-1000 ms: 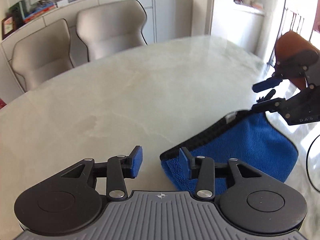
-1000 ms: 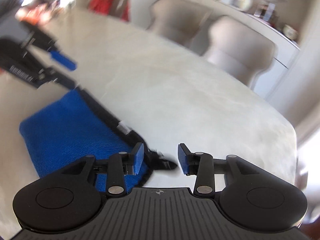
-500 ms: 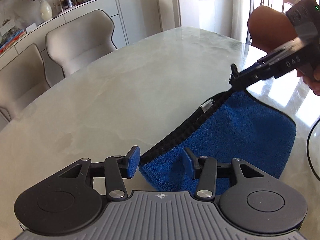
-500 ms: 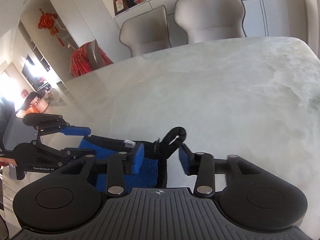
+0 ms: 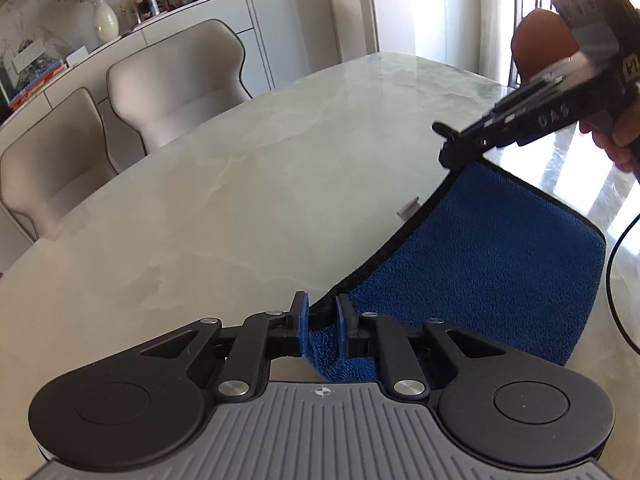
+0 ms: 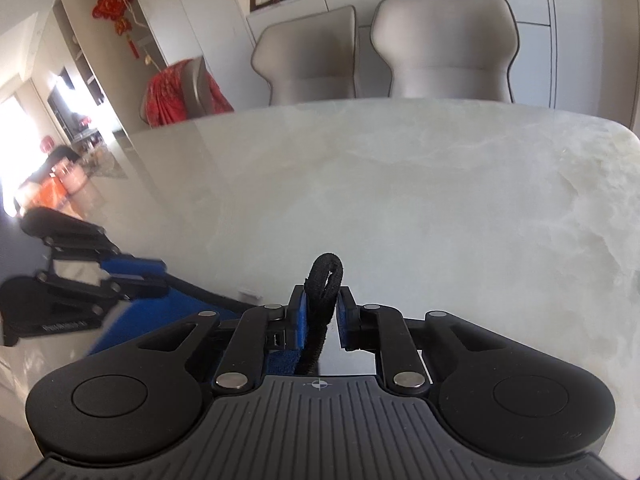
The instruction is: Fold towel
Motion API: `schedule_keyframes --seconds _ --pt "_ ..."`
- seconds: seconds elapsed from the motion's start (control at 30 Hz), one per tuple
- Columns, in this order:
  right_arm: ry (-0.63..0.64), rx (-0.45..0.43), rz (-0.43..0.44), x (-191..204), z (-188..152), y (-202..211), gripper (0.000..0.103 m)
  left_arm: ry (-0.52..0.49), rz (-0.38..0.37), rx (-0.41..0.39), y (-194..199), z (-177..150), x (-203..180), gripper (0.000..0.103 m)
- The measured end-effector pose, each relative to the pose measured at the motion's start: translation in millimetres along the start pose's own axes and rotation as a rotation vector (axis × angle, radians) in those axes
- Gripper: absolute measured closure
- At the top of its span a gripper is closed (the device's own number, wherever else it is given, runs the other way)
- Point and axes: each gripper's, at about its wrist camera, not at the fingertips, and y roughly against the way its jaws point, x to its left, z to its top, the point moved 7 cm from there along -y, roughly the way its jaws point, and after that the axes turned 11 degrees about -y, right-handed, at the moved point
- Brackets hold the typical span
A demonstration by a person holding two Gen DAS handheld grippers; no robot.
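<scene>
We list one pale marbled stone counter point(image 5: 248, 184), bearing one blue terry towel with black trim point(image 5: 496, 256), partly lifted off it. The left hand-held gripper point(image 5: 321, 330) is closing on the towel's near corner; the right hand-held gripper point(image 6: 319, 322) is closing on its far corner beside the black hanging loop point(image 6: 325, 280).

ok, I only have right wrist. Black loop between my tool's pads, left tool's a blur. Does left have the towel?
Observer: Yes, a blue corner of the towel is between the pads of the left tool, jaws closing on it.
Operator: My corner lifted?
Observer: Yes, the right tool, jaws closing on the hem, has it above the table.
Operator: The rest?
Observer: Hem slopes down to the left tool; the blue body rests on the table.
</scene>
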Motion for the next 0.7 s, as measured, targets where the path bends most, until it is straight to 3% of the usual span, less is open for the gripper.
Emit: schedule_keyframes --seconds 0.07,0.1,0.17,0.33,0.43,0.53,0.6,0.7 --pt "0.010 -0.010 -0.014 -2.8 -2.7 0.5 0.079 0.030 0.010 0.001 -1.1 -2.2 5.8 0.071" --pt "0.010 -0.030 -0.026 -4.3 -2.4 4.3 0.076 0.046 0.016 -0.004 -0.2 -3.0 8.4 0.069" --pt "0.009 -0.071 -0.048 -7.2 -1.8 12.2 0.061 0.113 0.022 -0.028 7.0 -5.6 16.8 0.064" --pt "-0.130 -0.235 -0.082 -22.0 1.7 69.5 0.059 0.197 0.095 -0.124 46.8 -3.6 30.1 0.054" --pt "-0.183 -0.249 0.063 -2.7 -18.2 94.2 0.059 0.219 0.071 -0.221 77.8 3.4 12.6 0.049" --pt "-0.196 -0.177 0.244 29.6 -52.1 93.1 0.059 0.218 -0.050 -0.279 87.9 6.6 -24.9 0.049" --pt "-0.232 -0.143 0.310 39.6 -74.4 84.4 0.059 0.194 -0.099 -0.263 82.0 -0.3 -55.2 0.049" --pt "-0.339 -0.130 0.401 38.2 -92.3 74.2 0.059 0.217 -0.117 -0.205 73.8 -15.9 -69.4 0.049"
